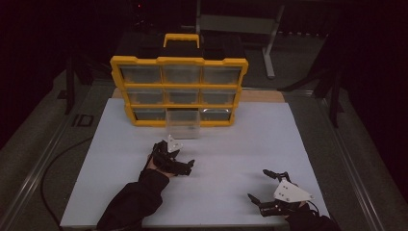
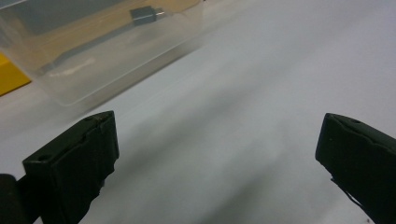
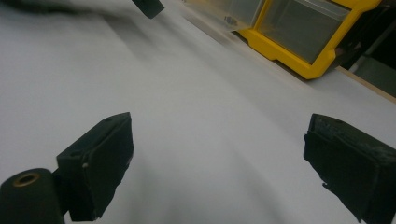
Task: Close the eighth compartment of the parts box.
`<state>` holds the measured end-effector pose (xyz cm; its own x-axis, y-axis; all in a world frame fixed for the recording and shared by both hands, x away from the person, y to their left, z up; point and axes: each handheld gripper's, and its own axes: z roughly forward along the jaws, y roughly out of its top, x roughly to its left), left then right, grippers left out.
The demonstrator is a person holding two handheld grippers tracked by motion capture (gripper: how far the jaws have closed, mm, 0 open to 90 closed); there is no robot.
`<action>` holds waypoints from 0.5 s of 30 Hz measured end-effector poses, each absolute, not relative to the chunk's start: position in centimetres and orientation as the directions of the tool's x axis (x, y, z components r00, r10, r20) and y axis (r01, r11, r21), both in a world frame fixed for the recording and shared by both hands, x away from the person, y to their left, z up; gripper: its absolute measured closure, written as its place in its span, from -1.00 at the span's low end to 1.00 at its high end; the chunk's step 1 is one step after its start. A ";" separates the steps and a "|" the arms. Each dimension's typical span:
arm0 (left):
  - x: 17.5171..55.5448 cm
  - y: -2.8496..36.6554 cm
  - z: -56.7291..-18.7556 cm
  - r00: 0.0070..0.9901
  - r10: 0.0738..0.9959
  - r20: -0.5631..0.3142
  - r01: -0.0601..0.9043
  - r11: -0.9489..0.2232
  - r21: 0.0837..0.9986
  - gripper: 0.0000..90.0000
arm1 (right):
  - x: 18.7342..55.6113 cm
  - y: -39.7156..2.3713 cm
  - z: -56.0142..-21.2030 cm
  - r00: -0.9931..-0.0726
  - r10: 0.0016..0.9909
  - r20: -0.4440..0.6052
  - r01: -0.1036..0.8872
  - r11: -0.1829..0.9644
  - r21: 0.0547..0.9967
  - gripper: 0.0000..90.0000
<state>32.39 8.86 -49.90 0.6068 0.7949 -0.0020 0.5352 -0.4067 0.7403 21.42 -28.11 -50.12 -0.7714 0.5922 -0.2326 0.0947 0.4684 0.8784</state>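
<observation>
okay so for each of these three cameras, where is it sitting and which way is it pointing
High view: above the person's side, looking forward and down on the white table and yellow drawer organizer; forearms, left gripper, right gripper.
Left gripper view: low between open jaws, facing the pulled-out clear drawer.
Right gripper view: low, jaws open, facing the organizer.
Shared: drawer in high and left gripper views.
</observation>
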 end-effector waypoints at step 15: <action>32.5 8.4 -50.0 0.505 0.863 0.015 0.568 -0.345 0.747 -1.00 | 21.4 -28.1 -50.1 -0.773 0.591 -0.232 0.094 0.468 0.879 -0.81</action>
